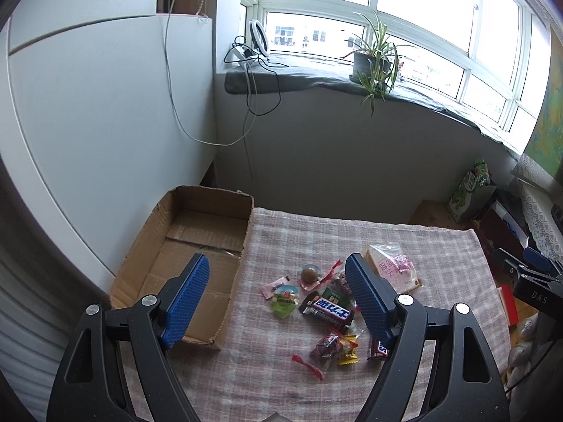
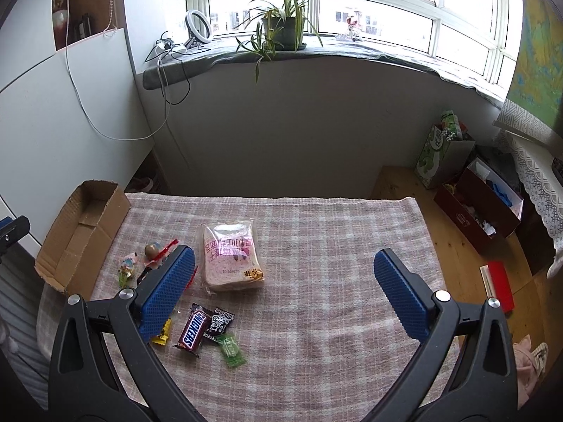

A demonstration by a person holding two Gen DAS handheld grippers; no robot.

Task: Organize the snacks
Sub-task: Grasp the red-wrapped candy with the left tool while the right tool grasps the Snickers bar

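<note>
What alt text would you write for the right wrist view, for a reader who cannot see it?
Open right gripper hovers over a checked cloth, holding nothing. A bagged bread slice lies ahead, small wrapped snacks including a Snickers bar to its left, and an empty cardboard box at the cloth's left edge.

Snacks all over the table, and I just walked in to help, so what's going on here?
A person holds a two-finger tool in each hand above a checked cloth. The left tool and right tool are both open and hold nothing. Sweets, a Snickers bar and a bagged slice of bread lie loose on the cloth. The cardboard box at the left edge has nothing in it, so sorting has not started.
</note>
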